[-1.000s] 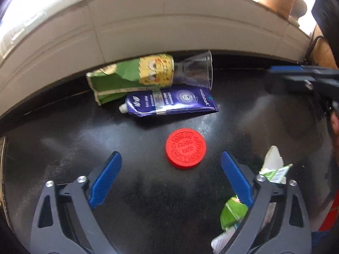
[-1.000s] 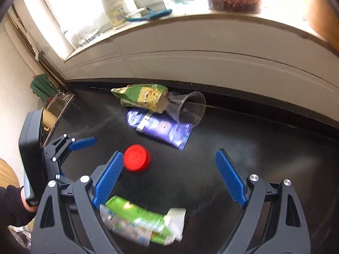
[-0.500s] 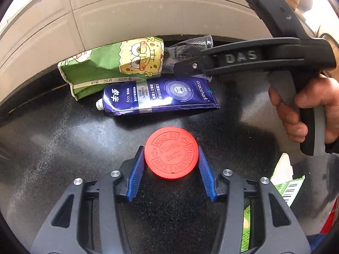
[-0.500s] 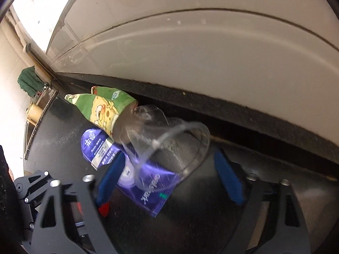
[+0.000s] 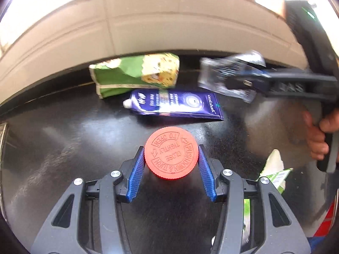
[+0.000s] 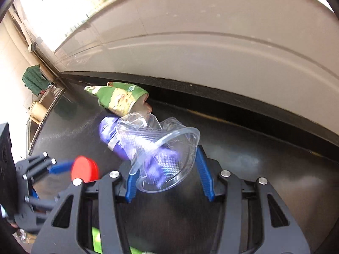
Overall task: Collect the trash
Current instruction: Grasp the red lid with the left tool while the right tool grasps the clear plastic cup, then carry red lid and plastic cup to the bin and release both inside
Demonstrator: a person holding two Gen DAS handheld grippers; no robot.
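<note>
Left tool (image 5: pixel 171 165): now clenched on red cap (image 5: pixel 171 155).
Right tool (image 6: pixel 164 169): now crushing clear cup (image 6: pixel 161 148), lifted beside purple tube (image 5: pixel 173 104).
Meaning: two pieces secured.

caps: 1 red cap (image 5: pixel 171 155) | cups: 1 clear cup (image 6: pixel 161 154) | tubes: 1 blue tube (image 5: pixel 175 104) | green bags: 1 bag (image 5: pixel 135 75) behind tube | wrappers: 1 wrapper (image 5: pixel 275 172) right of cap

The black countertop (image 5: pixel 63 139) is showing a glossy, faintly speckled sheen. Lying on it, the red bottle cap (image 5: pixel 171 152) is looking like matt moulded plastic with raised lettering and a ribbed edge. The crushed cup (image 6: pixel 161 148) is showing thin clear plastic, the blue toothpaste tube (image 5: pixel 175 104) glossy film.
</note>
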